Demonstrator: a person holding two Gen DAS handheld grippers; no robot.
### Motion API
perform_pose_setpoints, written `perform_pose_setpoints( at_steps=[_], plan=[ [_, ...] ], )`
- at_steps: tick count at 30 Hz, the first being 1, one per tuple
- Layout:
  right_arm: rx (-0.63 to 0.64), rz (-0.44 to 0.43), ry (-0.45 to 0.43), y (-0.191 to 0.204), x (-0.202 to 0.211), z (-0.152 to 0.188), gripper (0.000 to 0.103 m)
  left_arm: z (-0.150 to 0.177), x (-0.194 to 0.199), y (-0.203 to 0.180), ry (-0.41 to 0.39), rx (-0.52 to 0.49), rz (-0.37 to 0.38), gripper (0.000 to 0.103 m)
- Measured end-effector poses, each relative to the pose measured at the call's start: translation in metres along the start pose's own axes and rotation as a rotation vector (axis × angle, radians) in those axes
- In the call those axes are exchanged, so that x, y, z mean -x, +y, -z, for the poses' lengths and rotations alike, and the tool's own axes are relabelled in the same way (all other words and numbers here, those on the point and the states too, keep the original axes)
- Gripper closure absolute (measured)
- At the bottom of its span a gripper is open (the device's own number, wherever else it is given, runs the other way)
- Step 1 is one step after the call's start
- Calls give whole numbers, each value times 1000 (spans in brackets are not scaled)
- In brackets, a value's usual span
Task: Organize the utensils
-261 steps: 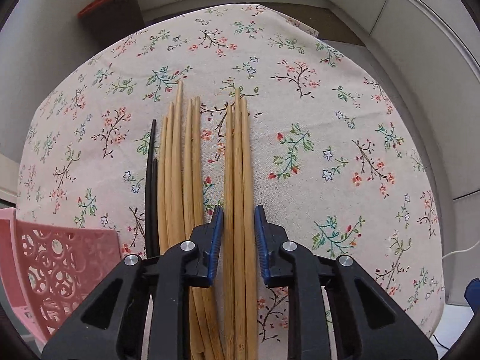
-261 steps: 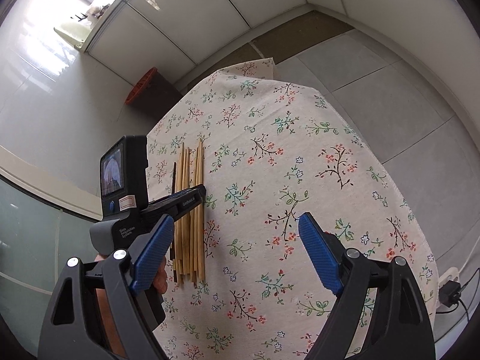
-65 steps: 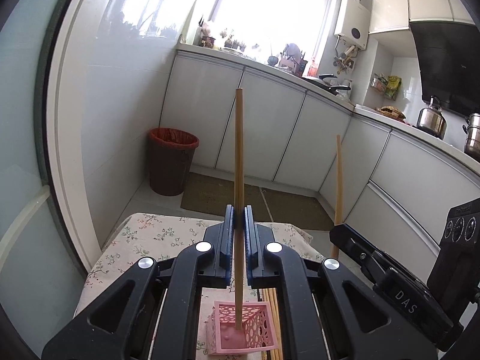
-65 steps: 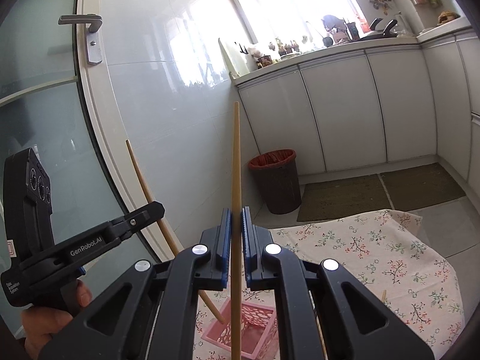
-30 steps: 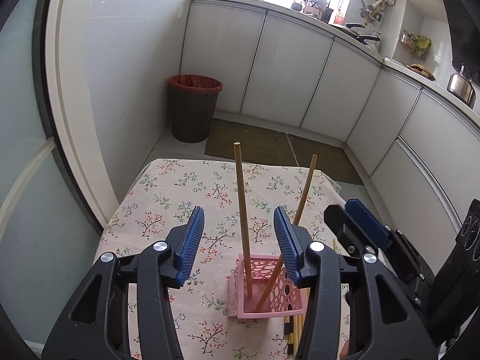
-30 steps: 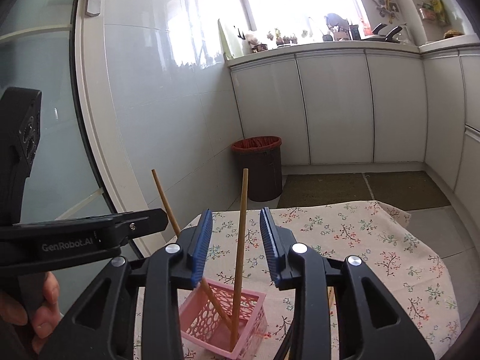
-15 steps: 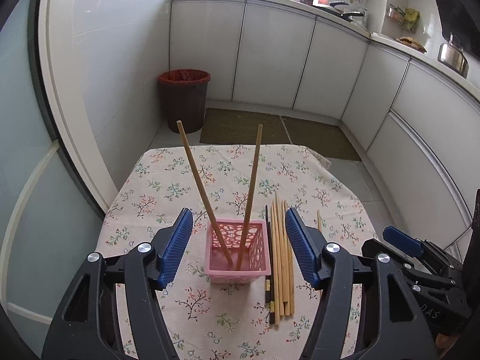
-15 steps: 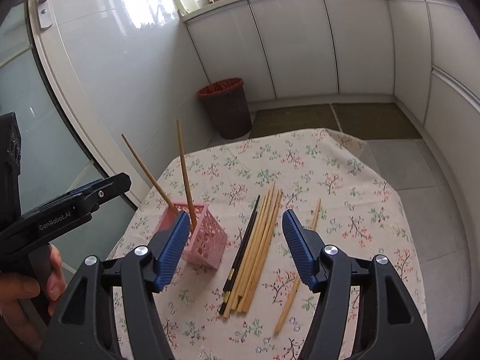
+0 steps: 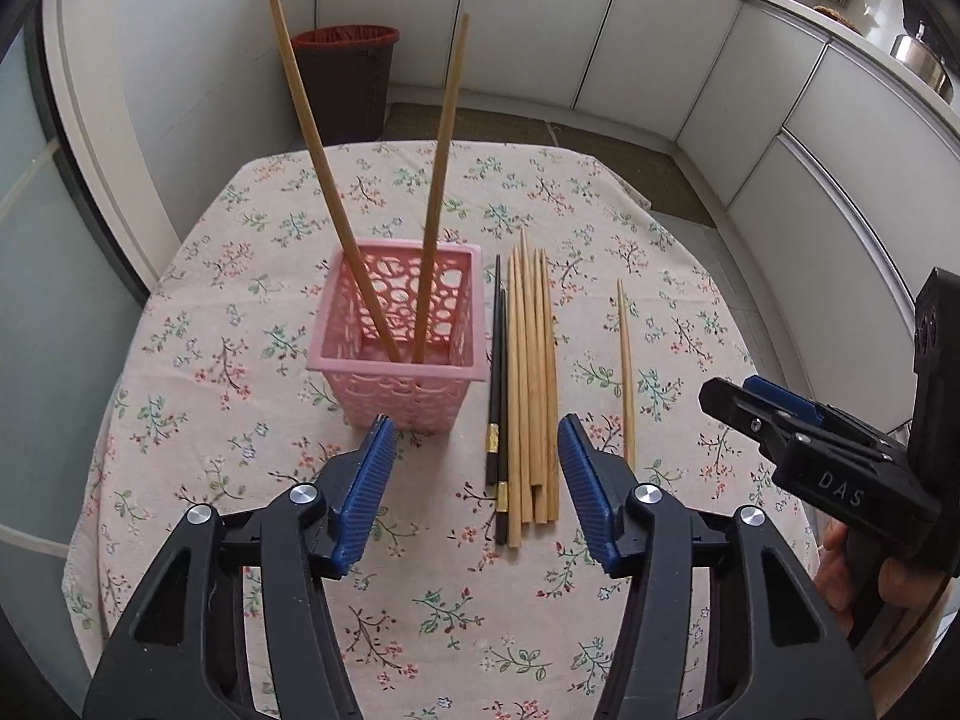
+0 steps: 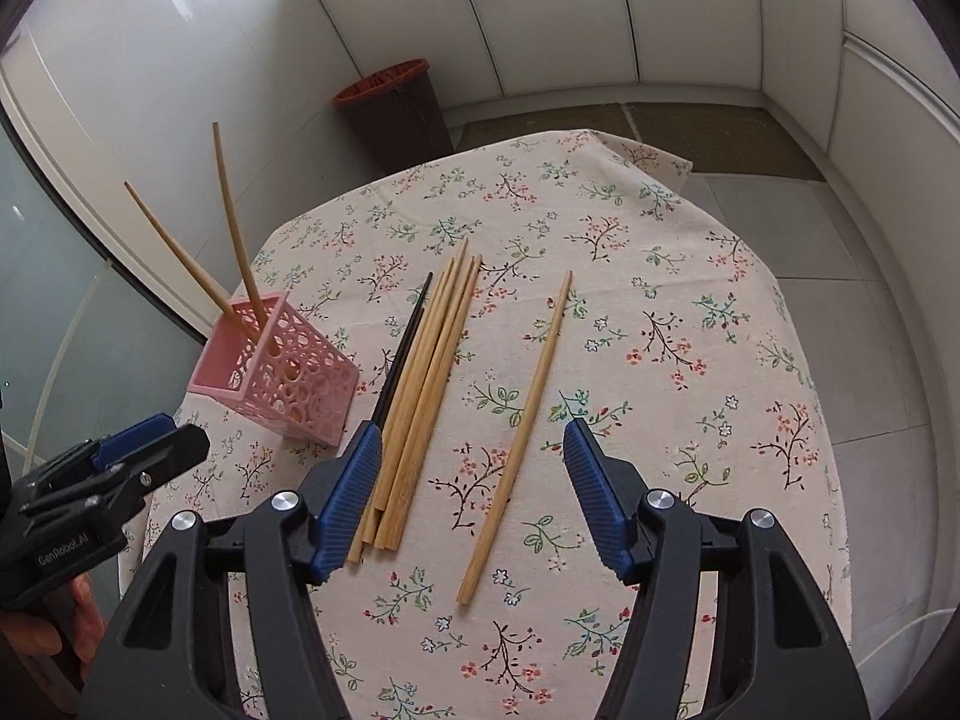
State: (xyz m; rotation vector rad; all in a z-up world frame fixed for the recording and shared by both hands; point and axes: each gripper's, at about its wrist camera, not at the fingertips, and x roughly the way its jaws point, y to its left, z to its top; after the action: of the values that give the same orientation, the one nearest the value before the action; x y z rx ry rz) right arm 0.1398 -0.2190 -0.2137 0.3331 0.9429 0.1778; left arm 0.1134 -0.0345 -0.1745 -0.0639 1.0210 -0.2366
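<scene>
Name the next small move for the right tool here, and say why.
Probably lower the right tool onto the lone bamboo chopstick and close on it. Both tools are open and empty, that stick lies by itself between the right tool's fingers, and only two chopsticks stand in the pink basket so far.

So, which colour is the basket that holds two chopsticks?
Pink, with a cut-out pattern; the basket shows best in the left wrist view.
</scene>
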Motion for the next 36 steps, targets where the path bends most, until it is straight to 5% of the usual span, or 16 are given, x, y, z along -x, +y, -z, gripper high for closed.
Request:
perform_pose_setpoints(
  at_steps=[3, 9, 18, 28, 33, 35, 36],
  plan=[
    [-23, 12, 14, -6, -6, -2, 64, 6, -21, -3, 43, 14, 17, 60],
    [-81, 16, 45, -19, -12, -4, 65, 11, -43, -13, 61, 28, 88, 73],
    [-143, 13, 56, -40, -10, 0, 65, -6, -83, -56, 28, -65, 26, 74],
    [-226, 30, 25, -68, 2, -2, 65, -15, -133, -101, 117, -172, 104, 74],
    [-255, 35, 24, -77, 1, -3, 65, -16, -161, -124, 142, -291, 9, 74],
    [-260, 38, 27, -79, -1, -3, 65, -19, -162, -126, 156, -297, 11, 97],
    [-263, 38, 24, -80, -1, -4, 65, -21, -163, -121, 177, -268, 57, 97]
  ],
)
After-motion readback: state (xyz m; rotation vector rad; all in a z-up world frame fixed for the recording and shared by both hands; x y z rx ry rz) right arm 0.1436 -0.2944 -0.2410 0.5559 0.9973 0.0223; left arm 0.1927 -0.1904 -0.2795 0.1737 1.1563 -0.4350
